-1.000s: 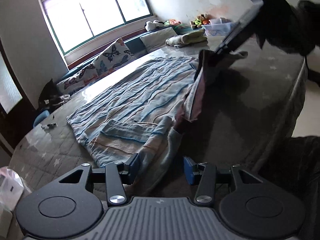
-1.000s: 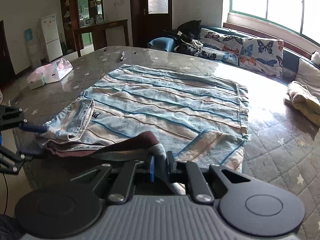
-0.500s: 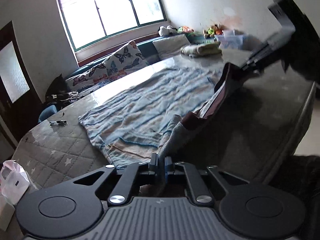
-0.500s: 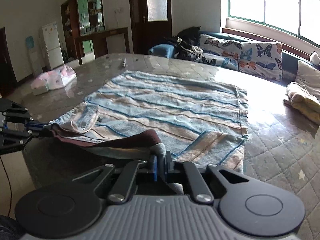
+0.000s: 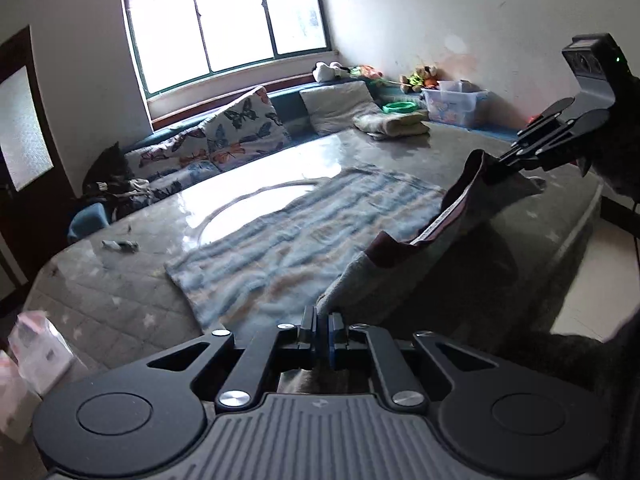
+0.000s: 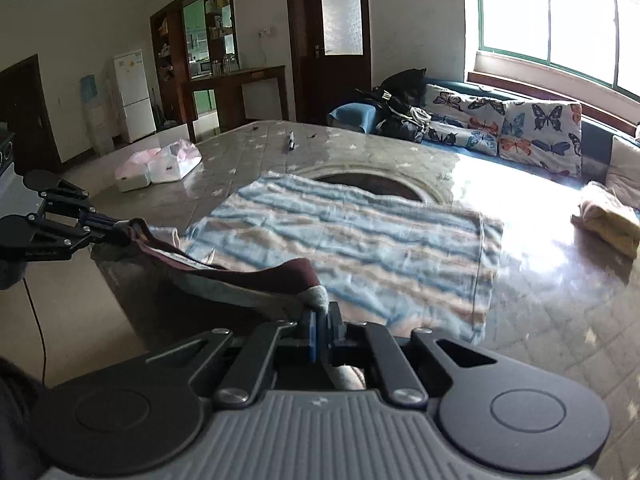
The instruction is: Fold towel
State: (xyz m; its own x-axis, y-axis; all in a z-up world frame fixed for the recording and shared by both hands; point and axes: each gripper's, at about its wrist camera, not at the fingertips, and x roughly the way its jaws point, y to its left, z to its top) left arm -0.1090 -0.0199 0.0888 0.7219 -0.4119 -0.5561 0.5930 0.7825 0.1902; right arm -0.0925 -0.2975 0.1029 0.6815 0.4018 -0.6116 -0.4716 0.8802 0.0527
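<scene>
A blue and beige striped towel lies spread on the grey quilted bed. Its near edge, with a maroon band and grey underside, hangs lifted between both grippers. My left gripper is shut on one near corner. At the upper right of the left wrist view, the right gripper pinches the other corner. In the right wrist view the towel stretches ahead and my right gripper is shut on its corner. The left gripper holds the far end of the raised edge at the left.
A folded beige towel lies on the bed by the window. Pink-white plastic bags and a pen sit on the far side. Butterfly cushions line the bench. The bed's edge drops to the floor under the raised hem.
My left gripper, open beside the towel's edge a second ago, has shut on the corner. Both grippers have raised the near edge, pulling it taut and flattening the folded-over flap.
</scene>
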